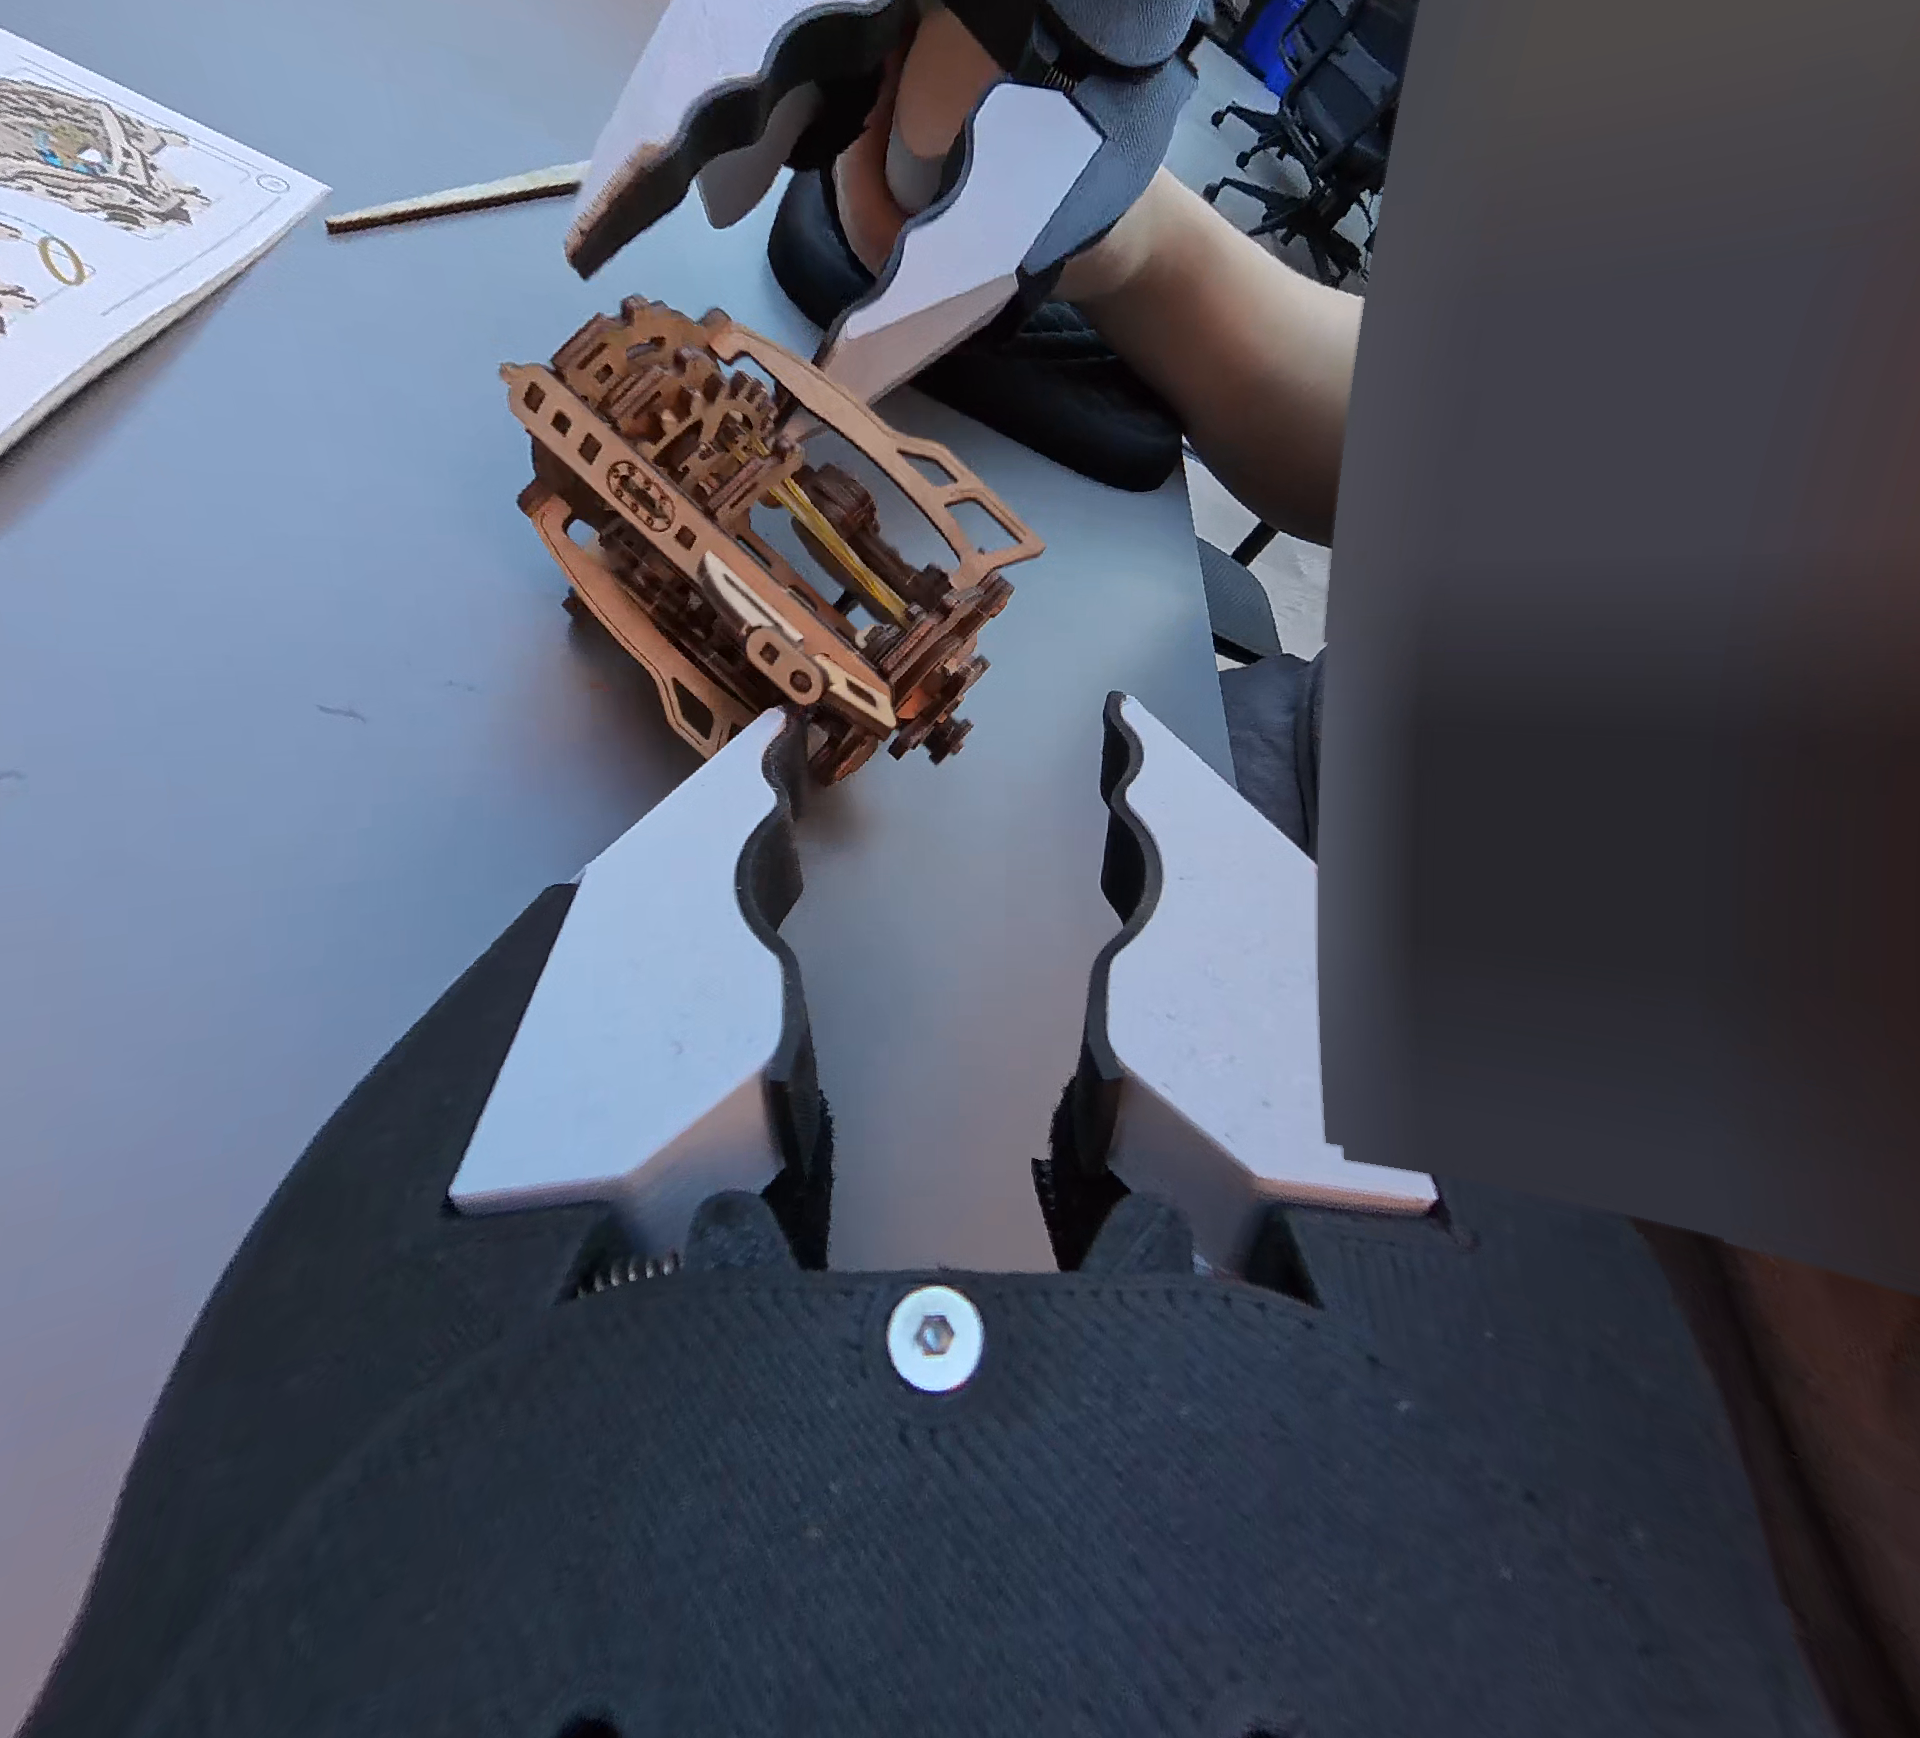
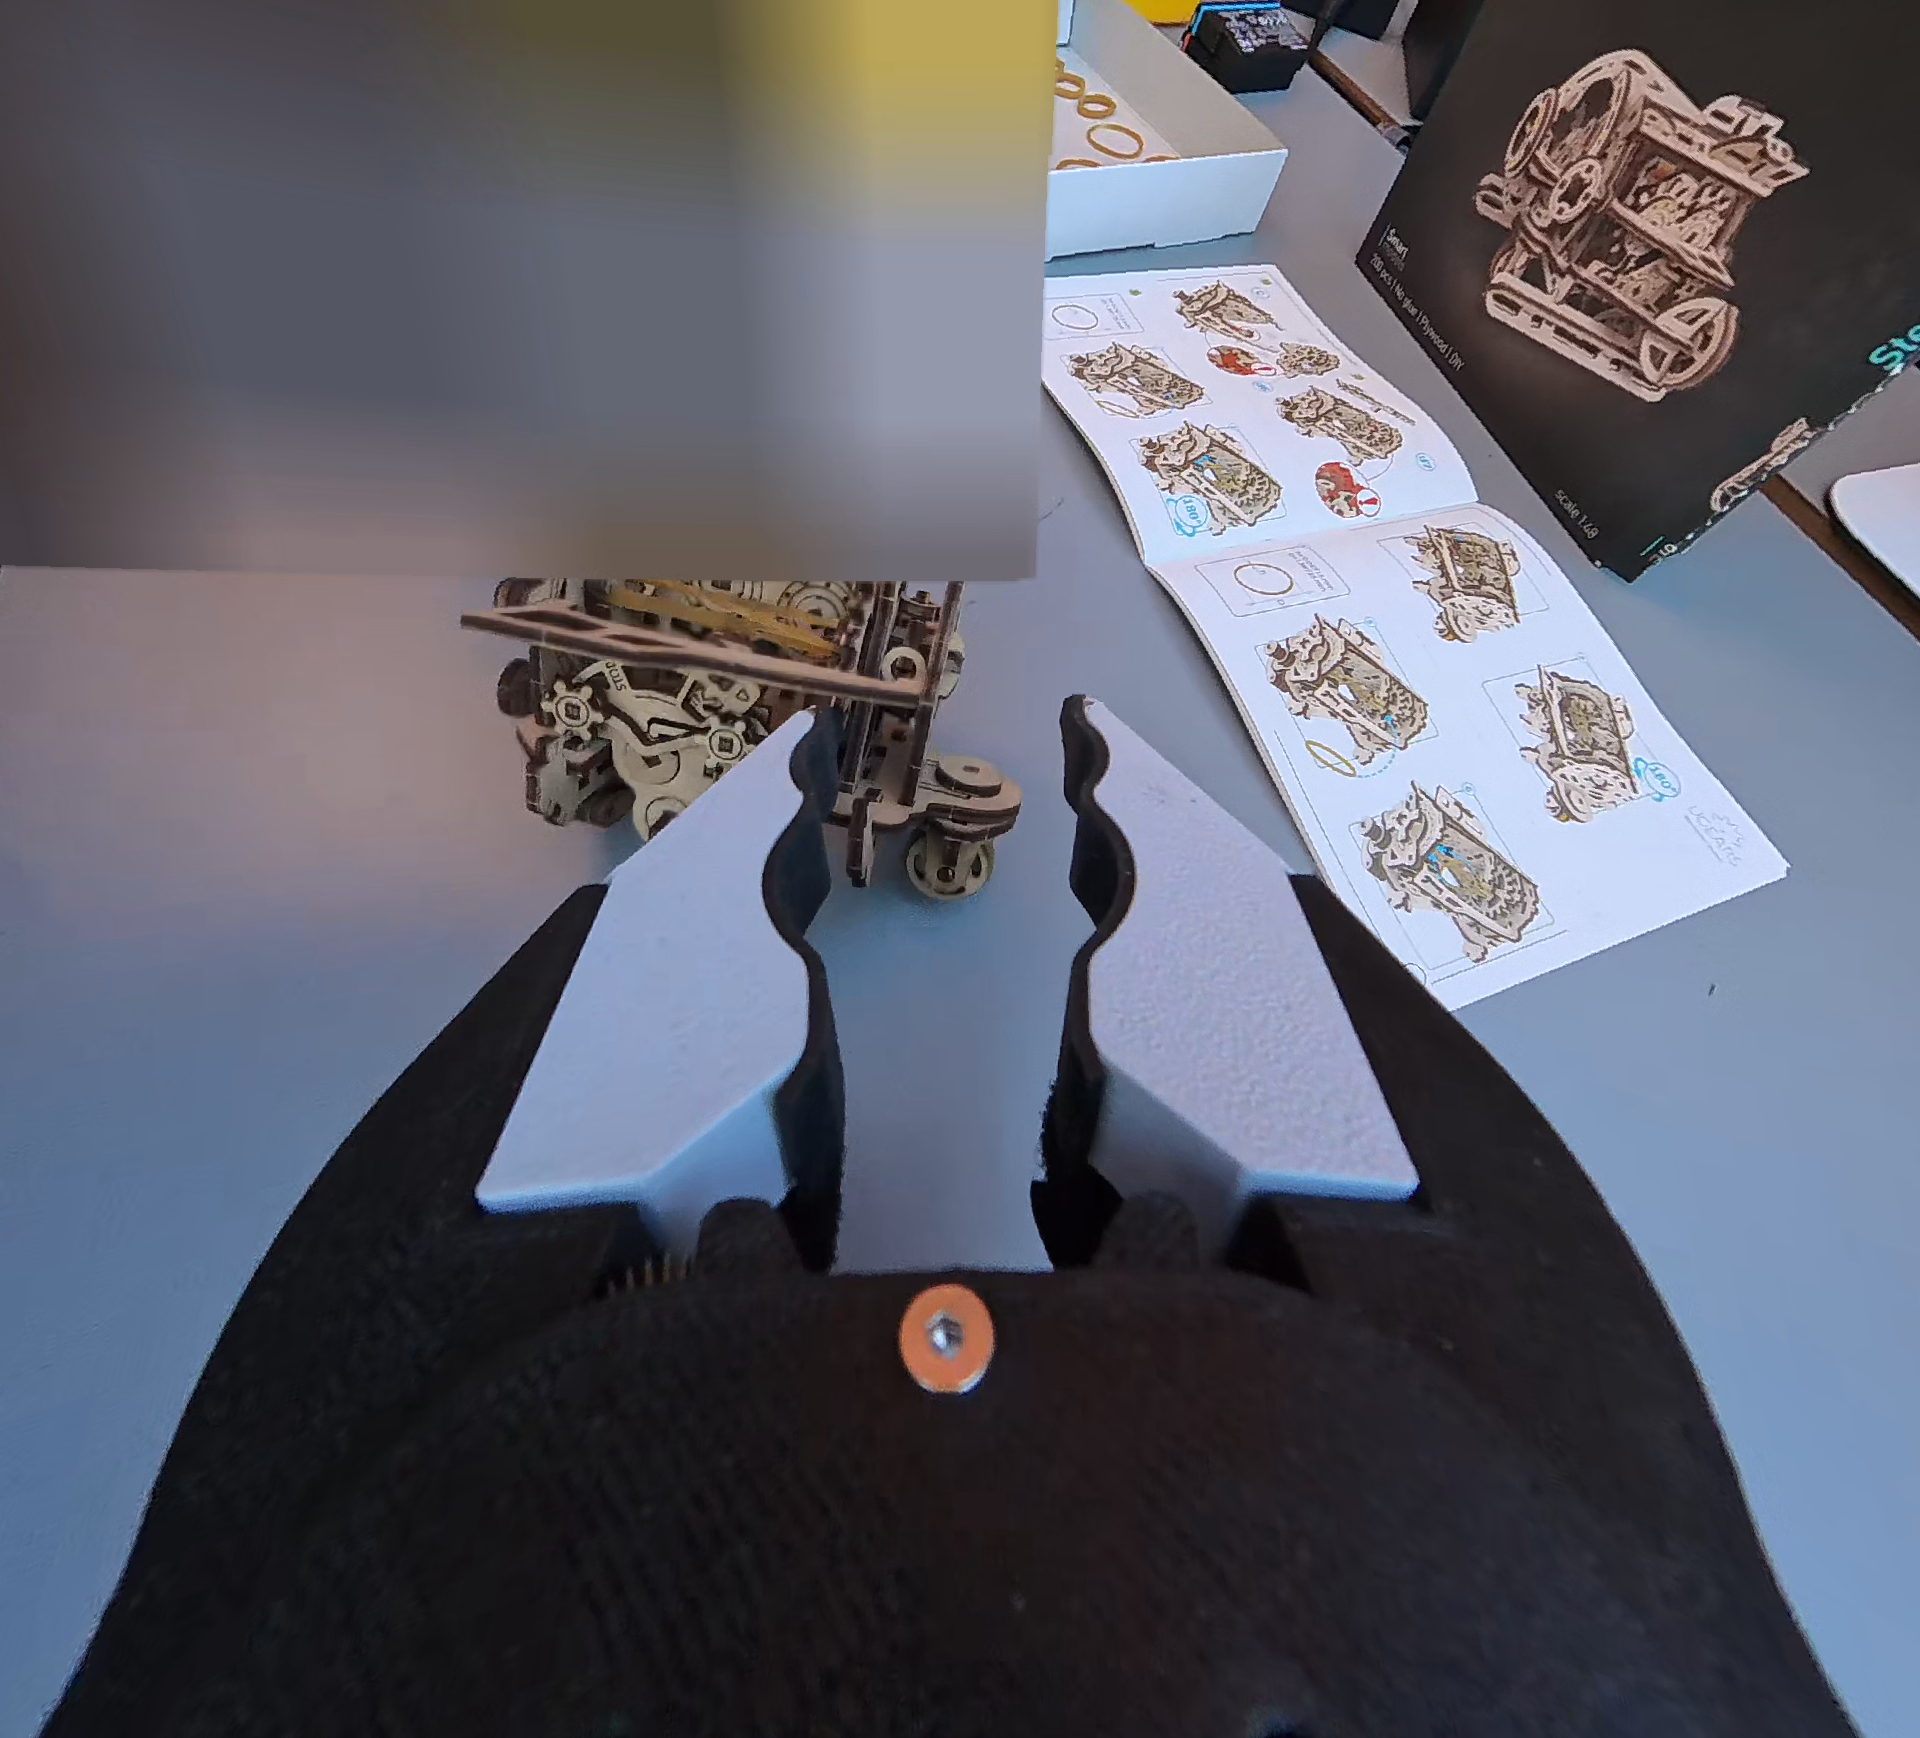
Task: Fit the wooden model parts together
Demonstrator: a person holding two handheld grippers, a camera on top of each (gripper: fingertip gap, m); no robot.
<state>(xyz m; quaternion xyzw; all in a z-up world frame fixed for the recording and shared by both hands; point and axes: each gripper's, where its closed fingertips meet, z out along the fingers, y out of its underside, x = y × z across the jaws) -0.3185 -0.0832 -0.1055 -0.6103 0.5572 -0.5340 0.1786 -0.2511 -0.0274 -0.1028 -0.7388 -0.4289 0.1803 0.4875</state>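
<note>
Left gripper (image 1: 940, 722) and right gripper (image 2: 940, 717): jaws apart, seemingly empty.

Brown wooden model (image 1: 764, 535), grey table (image 1: 260, 701)

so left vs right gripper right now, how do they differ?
The left gripper sits low, one finger touching the wooden model's end; the right gripper reaches in from above, one finger tip at the top frame. The left points along the table; the right slants down. Both open, empty.

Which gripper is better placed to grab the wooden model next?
Left gripper, marginally: open, one finger already beside the wooden model. The right gripper, also open, hovers tilted over its far end.
</note>
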